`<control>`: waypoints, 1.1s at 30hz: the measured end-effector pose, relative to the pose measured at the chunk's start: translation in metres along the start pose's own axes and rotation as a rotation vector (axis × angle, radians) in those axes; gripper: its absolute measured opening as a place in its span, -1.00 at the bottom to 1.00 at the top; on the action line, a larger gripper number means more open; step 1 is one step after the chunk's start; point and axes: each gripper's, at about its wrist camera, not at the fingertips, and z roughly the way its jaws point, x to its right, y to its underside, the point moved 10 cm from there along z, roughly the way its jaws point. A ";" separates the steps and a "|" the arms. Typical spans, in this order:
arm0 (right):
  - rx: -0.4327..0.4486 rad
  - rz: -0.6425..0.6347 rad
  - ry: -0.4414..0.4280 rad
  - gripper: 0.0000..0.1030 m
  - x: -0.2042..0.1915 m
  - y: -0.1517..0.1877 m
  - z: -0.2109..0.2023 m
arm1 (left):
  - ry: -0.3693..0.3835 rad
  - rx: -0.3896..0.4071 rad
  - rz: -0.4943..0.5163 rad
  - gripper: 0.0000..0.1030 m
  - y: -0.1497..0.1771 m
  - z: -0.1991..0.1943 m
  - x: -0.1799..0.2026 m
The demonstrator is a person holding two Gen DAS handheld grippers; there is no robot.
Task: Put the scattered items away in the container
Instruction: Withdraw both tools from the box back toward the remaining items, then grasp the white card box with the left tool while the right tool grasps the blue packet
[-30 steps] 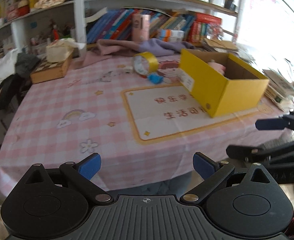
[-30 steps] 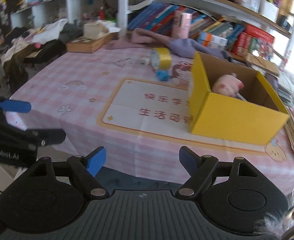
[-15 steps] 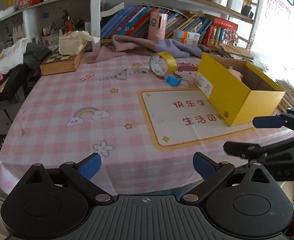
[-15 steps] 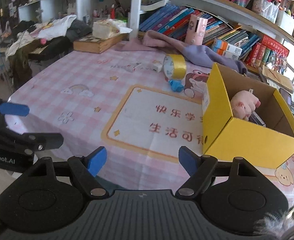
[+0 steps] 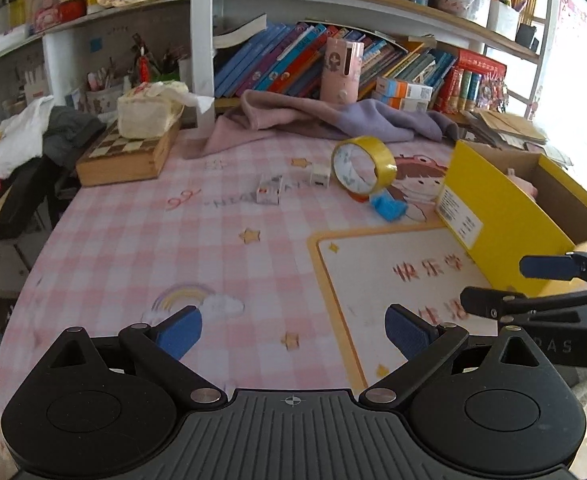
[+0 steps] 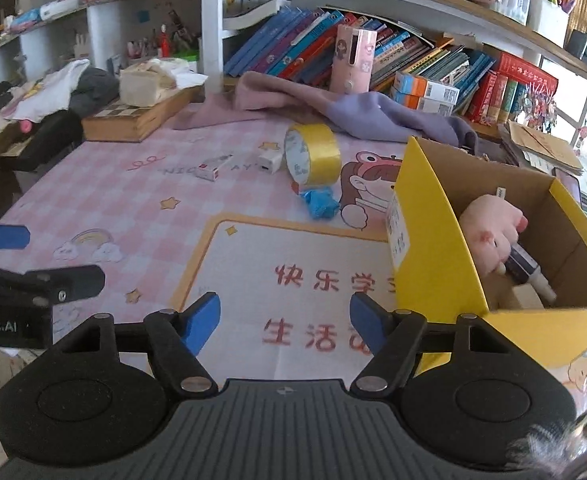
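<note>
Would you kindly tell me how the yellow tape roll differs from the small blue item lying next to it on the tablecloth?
The tape roll is a yellow ring standing on its edge; the blue item is a crumpled lump lying low on the cloth. The tape roll is clearly the larger and taller of the two. The tape roll has a smooth, glossy band, while the blue item looks wrinkled. Both sit outside the yellow box, on the pink checked tablecloth.

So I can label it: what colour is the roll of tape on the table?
Yellow; the roll of tape shows best in the right wrist view.
</note>
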 end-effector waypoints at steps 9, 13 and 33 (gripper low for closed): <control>-0.015 0.035 0.019 0.25 0.015 -0.033 0.060 | -0.009 -0.003 0.036 0.91 -0.041 0.055 -0.002; -0.039 0.049 0.017 0.15 0.022 -0.045 0.086 | -0.017 -0.025 0.019 0.91 -0.053 0.083 -0.007; -0.160 0.073 0.074 -0.06 0.048 -0.077 0.189 | -0.015 -0.146 0.013 0.10 -0.095 0.214 -0.030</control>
